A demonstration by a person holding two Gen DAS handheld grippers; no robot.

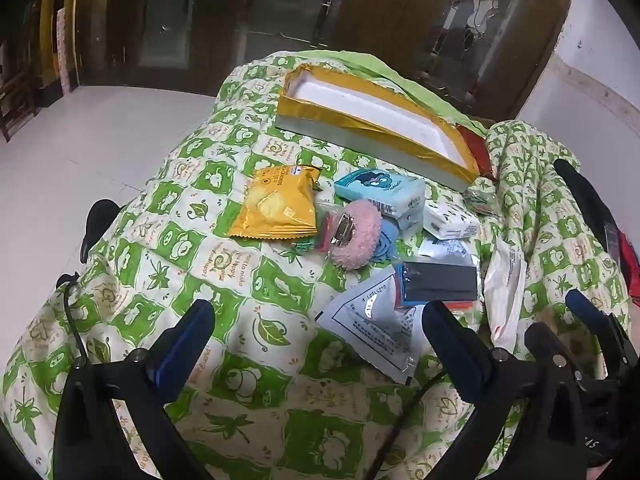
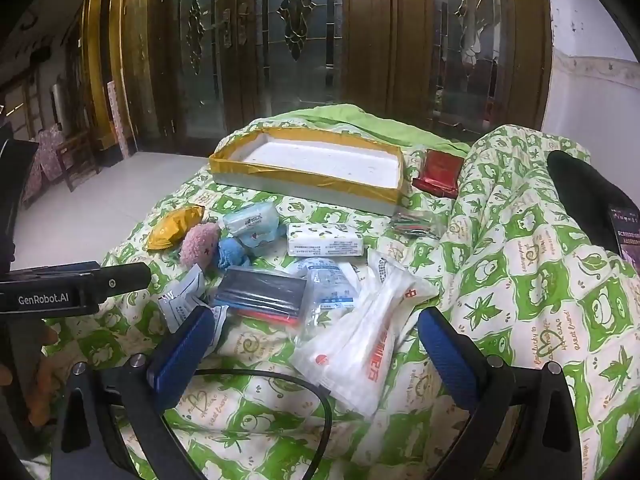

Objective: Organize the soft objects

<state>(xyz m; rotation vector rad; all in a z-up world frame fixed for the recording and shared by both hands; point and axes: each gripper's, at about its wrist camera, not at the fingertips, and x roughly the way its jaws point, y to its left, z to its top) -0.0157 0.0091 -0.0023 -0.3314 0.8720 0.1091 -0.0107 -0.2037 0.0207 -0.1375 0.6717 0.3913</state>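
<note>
Both claws, left claw [image 1: 318, 326] and right claw [image 2: 316, 340], gape empty; gold-taped white foam tray [image 2: 304, 180] holds nothing, soft packets [image 2: 324, 240] all unsorted on green-patterned quilt [image 2: 540, 280].

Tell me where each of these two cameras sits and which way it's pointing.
Left wrist: on the left gripper, facing forward over the quilt toward the pink scrunchie and gold-edged tray; its own open fingers show, plus the right gripper at the right edge.
Right wrist: on the right gripper, facing the white plastic packet and tray; open fingers show, the left gripper at left.
Shared: quilt, tray, scrunchie, yellow snack packet, glass doors.
</note>
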